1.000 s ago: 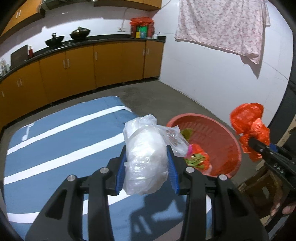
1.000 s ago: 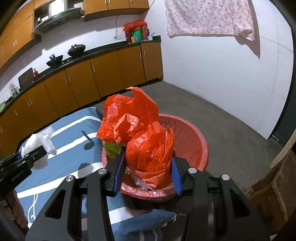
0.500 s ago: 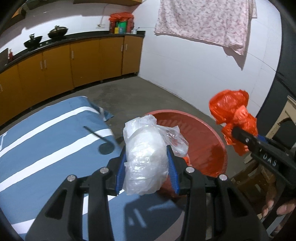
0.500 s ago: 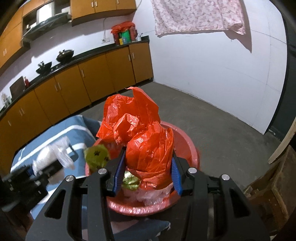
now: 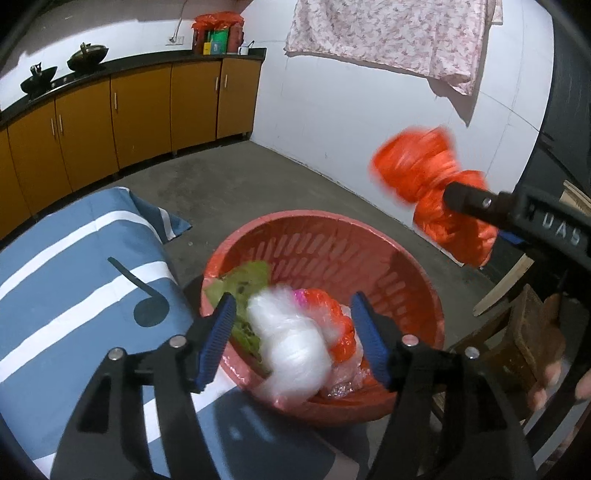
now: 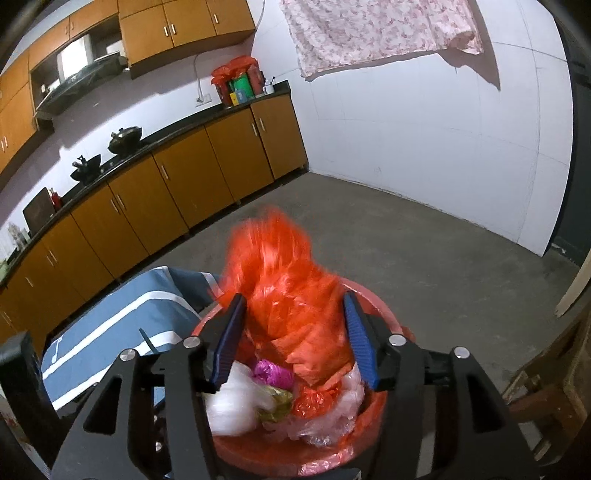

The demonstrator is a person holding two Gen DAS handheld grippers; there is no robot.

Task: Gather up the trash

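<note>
**Both hand-held grippers spread above the red basket**

At the left lies a blue mattress with white stripes (image 5: 74,280), its near corner beside the round red slotted plastic basket (image 5: 406,280) on the grey concrete floor (image 5: 229,192).

The left hand-held gripper (image 5: 291,328) hangs over the basket's near left rim with its 2 blue-padded fingers spread wide. The crumpled clear plastic bag (image 5: 291,350) sits between them, blurred and touching neither pad; whether it has reached the basket's contents cannot be told. Behind it in the basket lie a green wrapper (image 5: 247,280) and a crumpled orange-red bag piece (image 5: 332,306).

To the right, the right hand-held gripper (image 6: 291,336) is also spread apart above the basket. The bunched orange-red plastic bag (image 6: 291,295) stands blurred between its fingers, clear of the left pad and close against the right one; contact there cannot be told.

Far behind, orange-brown cabinets (image 5: 140,107) line the wall, and a pink floral cloth (image 5: 388,33) hangs at the right.
</note>
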